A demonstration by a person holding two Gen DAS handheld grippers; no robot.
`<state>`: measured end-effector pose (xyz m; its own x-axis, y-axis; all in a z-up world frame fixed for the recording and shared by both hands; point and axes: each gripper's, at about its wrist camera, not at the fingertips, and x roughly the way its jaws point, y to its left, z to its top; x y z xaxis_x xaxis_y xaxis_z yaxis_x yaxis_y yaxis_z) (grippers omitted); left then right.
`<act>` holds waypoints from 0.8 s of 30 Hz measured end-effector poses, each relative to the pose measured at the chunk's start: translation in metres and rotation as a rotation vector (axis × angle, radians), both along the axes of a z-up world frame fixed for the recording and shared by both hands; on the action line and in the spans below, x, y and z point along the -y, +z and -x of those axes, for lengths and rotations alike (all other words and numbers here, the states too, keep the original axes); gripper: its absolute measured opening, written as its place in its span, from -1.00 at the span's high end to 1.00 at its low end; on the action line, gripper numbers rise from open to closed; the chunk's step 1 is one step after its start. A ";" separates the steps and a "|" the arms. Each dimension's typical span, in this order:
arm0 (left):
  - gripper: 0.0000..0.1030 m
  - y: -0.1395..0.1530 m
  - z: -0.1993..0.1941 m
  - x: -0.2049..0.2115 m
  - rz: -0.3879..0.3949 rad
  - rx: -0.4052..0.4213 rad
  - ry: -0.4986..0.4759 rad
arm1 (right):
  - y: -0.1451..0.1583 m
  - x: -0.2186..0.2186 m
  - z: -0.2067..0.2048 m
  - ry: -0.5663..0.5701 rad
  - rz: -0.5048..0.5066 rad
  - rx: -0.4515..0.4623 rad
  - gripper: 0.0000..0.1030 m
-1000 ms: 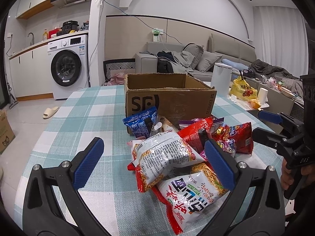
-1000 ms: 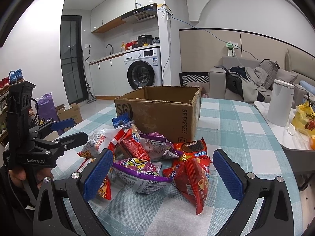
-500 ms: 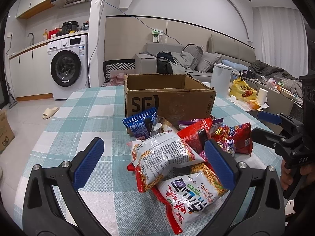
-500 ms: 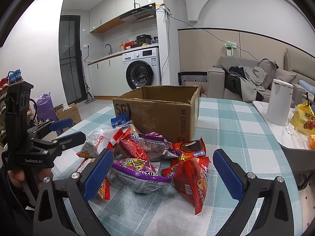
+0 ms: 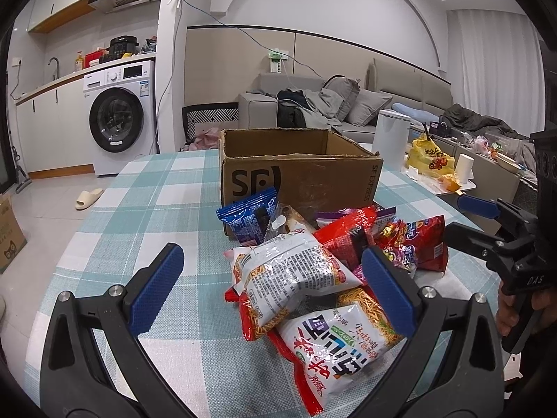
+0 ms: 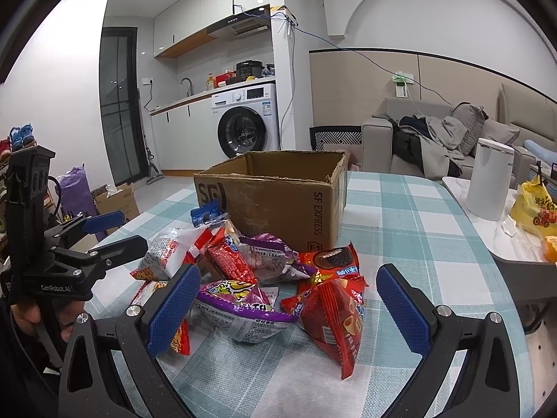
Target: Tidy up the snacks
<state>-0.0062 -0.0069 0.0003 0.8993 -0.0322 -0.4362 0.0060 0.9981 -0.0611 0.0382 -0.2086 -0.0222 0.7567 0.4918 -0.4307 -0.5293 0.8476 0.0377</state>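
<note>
A heap of snack packets point(image 5: 313, 271) lies on the surface point(image 5: 146, 202), directly before an open cardboard box point(image 5: 299, 170). A noodle packet point(image 5: 341, 345) sits nearest, a cookie packet point(image 5: 249, 219) leans touching the box. A washing machine point(image 5: 120, 118) stands behind left, a sofa point(image 5: 334, 104) behind right.

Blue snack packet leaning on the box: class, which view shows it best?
The left wrist view: the blue snack packet shows nearly its whole face against the cardboard box. The right wrist view shows only its top corner behind other packets.
</note>
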 end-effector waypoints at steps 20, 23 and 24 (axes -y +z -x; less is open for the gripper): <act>-0.97 -0.005 -0.015 -0.005 0.012 -0.065 0.010 | -0.006 0.005 -0.016 -0.061 -0.016 -0.081 -1.00; -0.97 -0.008 -0.019 -0.004 0.012 -0.100 0.010 | -0.007 0.006 -0.021 -0.075 0.005 -0.113 -1.00; -0.97 -0.009 -0.021 -0.004 0.010 -0.112 0.010 | -0.008 0.007 -0.023 -0.078 0.004 -0.122 -1.00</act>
<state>0.0149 -0.0026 -0.0089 0.8454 -0.0284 -0.5333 -0.0114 0.9974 -0.0712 0.0608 -0.2152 -0.0299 0.7346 0.4315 -0.5236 -0.4536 0.8862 0.0940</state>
